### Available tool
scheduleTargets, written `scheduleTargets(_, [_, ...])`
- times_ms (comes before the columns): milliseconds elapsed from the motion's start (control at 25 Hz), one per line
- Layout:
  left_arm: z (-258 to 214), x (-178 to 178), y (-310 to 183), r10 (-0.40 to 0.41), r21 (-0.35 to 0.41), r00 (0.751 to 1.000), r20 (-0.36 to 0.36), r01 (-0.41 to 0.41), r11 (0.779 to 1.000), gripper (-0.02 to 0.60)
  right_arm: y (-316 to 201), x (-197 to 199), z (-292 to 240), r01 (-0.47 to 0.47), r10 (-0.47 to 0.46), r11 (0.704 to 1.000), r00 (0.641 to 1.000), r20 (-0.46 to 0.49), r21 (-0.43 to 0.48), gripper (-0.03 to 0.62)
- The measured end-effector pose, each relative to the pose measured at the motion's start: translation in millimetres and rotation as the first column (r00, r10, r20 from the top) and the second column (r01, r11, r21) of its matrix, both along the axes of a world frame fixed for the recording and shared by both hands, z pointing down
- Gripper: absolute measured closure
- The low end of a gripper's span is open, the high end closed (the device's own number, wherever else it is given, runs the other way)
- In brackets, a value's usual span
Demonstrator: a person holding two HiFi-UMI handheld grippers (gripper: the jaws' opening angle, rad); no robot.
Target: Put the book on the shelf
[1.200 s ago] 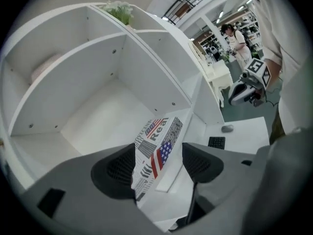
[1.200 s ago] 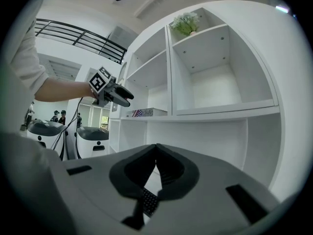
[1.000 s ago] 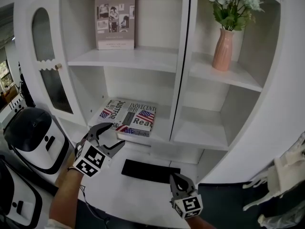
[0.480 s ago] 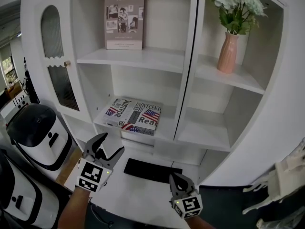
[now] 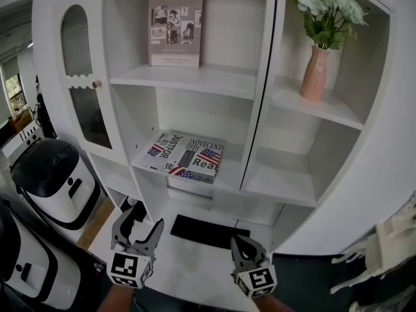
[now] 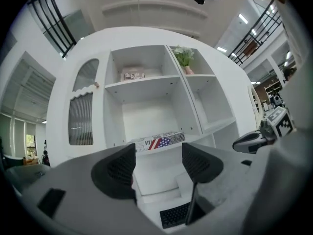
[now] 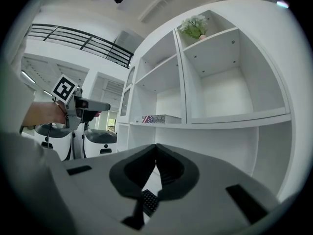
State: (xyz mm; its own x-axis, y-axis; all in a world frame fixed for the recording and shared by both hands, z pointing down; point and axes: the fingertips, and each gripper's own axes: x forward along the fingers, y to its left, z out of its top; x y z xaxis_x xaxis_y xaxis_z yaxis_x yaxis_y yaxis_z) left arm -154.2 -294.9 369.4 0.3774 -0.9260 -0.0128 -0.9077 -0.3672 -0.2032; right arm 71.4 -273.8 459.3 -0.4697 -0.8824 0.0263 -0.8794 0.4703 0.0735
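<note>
The book (image 5: 185, 156), its cover printed with flags and newsprint, lies flat on the middle left shelf (image 5: 227, 181) of the white cabinet; its spine (image 6: 157, 142) faces out in the left gripper view, and it shows small (image 7: 161, 118) in the right gripper view. My left gripper (image 5: 138, 226) is low in front of the cabinet, well below the book, open and empty (image 6: 157, 161). My right gripper (image 5: 239, 249) hangs at the bottom centre with its jaws closed together on nothing (image 7: 156, 155).
A second book (image 5: 175, 25) stands upright on the top left shelf. A pink vase of flowers (image 5: 314, 73) is on the upper right shelf. A black keyboard (image 5: 209, 232) lies on the low surface. Black-and-white machines (image 5: 55, 181) stand at the left.
My left gripper has pulled back and down from the shelf holding the book, staying open. The view has tilted up a little. The right gripper has barely moved.
</note>
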Motion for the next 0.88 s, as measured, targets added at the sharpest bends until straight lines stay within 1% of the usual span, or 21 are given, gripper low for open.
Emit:
scheduleTargets(40, [3.3, -2.3, 4.6, -0.013, -0.004, 1.000, -0.027, 0.012, 1.000, 0.282, 0.5, -0.9, -0.9, 0.002, -0.002, 1.000, 1.000, 0.001, -0.001, 0.591])
scheduleTargets(120, [11.3, -6.2, 13.6, -0.035, -0.013, 0.996, -0.080, 0.034, 0.999, 0.342, 2.5, -3.4, -4.5, 0.005, -0.005, 1.000, 1.000, -0.009, -0.014, 0.591])
scheduleTargets(160, [15.9, -7.2, 17.5, -0.044, -0.019, 0.994, -0.095, 0.042, 0.999, 0.360, 3.4, -4.4, -6.7, 0.005, -0.005, 1.000, 1.000, -0.017, -0.021, 0.591])
scheduleTargets(200, [20.6, -7.5, 20.8, -0.050, -0.027, 0.993, -0.104, 0.047, 0.999, 0.360, 3.9, -5.2, -7.6, 0.005, -0.006, 1.000, 1.000, -0.019, -0.019, 0.591])
scheduleTargets(320, [32.1, -9.7, 29.6, -0.069, -0.047, 0.991, -0.118, 0.063, 0.997, 0.367, 4.2, -6.6, -5.8, 0.011, -0.011, 1.000, 1.000, -0.006, 0.000, 0.591])
scheduleTargets(400, [37.5, -12.1, 35.0, -0.086, -0.045, 0.989, -0.123, 0.081, 0.996, 0.422, 4.9, -7.5, -6.9, 0.014, -0.014, 1.000, 1.000, -0.003, 0.002, 0.591])
scheduleTargets(680, [45.5, -16.3, 48.6, -0.138, -0.041, 0.981, -0.138, 0.134, 0.990, 0.517, 7.0, -11.8, -11.2, 0.031, -0.031, 0.999, 0.999, 0.008, 0.017, 0.591])
scheduleTargets(720, [47.0, -15.7, 50.3, -0.141, -0.040, 0.980, -0.138, 0.136, 0.990, 0.549, 7.4, -12.1, -11.7, 0.032, -0.033, 0.999, 0.999, 0.009, 0.019, 0.591])
scheduleTargets(800, [49.7, -14.0, 53.3, -0.141, -0.039, 0.981, -0.136, 0.137, 0.990, 0.574, 7.8, -12.6, -12.1, 0.036, -0.037, 0.999, 0.999, 0.013, 0.022, 0.591])
scheduleTargets(880, [52.3, -12.7, 54.8, -0.140, -0.040, 0.981, -0.135, 0.136, 0.990, 0.575, 7.9, -13.7, -12.7, 0.041, -0.041, 0.999, 0.999, 0.014, 0.026, 0.591])
